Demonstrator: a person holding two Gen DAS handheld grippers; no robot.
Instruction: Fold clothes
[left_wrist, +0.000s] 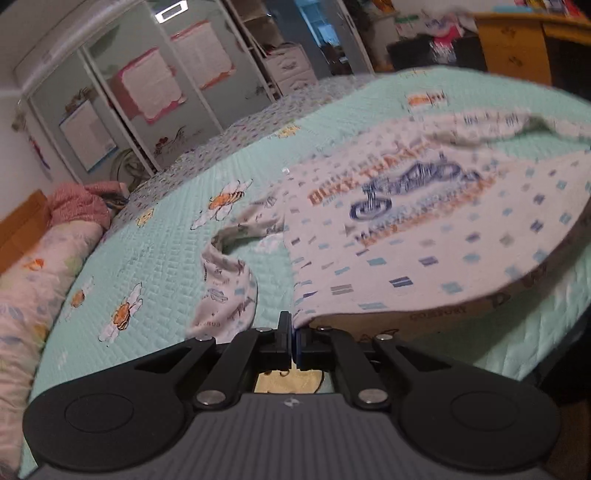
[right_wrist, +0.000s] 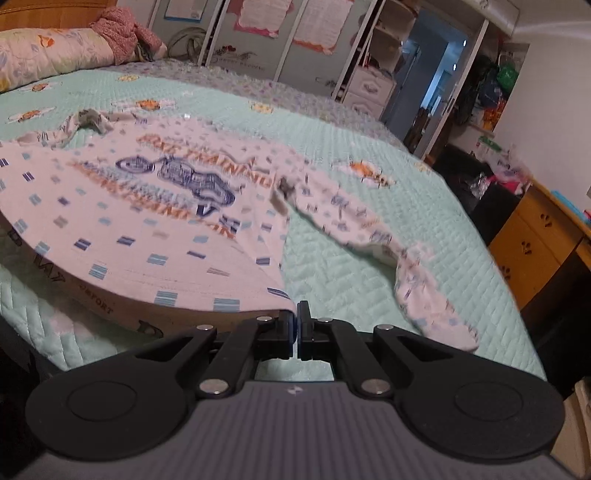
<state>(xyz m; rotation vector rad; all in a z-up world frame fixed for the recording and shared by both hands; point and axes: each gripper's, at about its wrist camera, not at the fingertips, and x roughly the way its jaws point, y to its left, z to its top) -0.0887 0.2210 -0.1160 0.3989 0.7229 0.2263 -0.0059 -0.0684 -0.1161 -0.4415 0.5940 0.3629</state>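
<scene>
Grippers tilted downward, left gripper (left_wrist: 293, 326) and right gripper (right_wrist: 297, 317) pinching shirt (left_wrist: 406, 229) hem corners

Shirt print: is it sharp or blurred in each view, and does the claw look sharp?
Left wrist view: the shirt print is smeared by motion blur, while the left claw is sharp. Right wrist view: likewise blurred print, sharp right claw; the fisheye bends the bed.

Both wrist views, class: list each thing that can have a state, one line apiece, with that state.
Left gripper: shut on the shirt's hem corner.
Right gripper: shut on the other hem corner.
White long-sleeved shirt with bike print: unfolded, print up, hem lifted off the bed.
Shirt sleeves: spread out, crumpled.
Mint quilted bedspread: laid flat.
</scene>
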